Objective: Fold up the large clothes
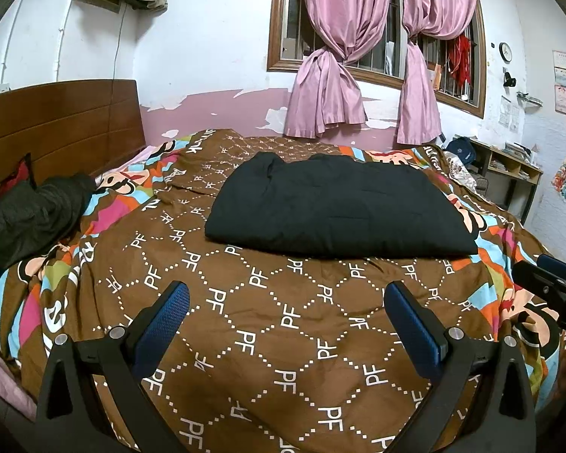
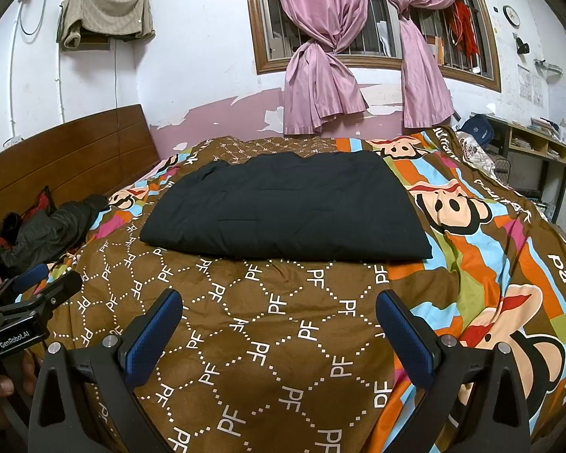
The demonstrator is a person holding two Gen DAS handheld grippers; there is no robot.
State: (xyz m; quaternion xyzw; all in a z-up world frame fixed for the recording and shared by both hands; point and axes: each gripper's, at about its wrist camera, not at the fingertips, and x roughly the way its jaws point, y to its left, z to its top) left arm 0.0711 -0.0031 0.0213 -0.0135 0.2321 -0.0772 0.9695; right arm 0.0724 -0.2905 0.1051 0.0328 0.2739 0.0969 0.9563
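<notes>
Lying folded mid-bed, black garment [image 1: 336,207] sits ahead of both tongs, long axis crosswise. Left tongs [image 1: 286,324] and right tongs [image 2: 279,328] spread, empty, roughly equally near, hovering above quilt [image 1: 268,339].

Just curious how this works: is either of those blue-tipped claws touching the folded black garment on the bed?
Apart. In both wrist views, patterned bedspread shows between the open left gripper, right gripper and the black garment.
</notes>
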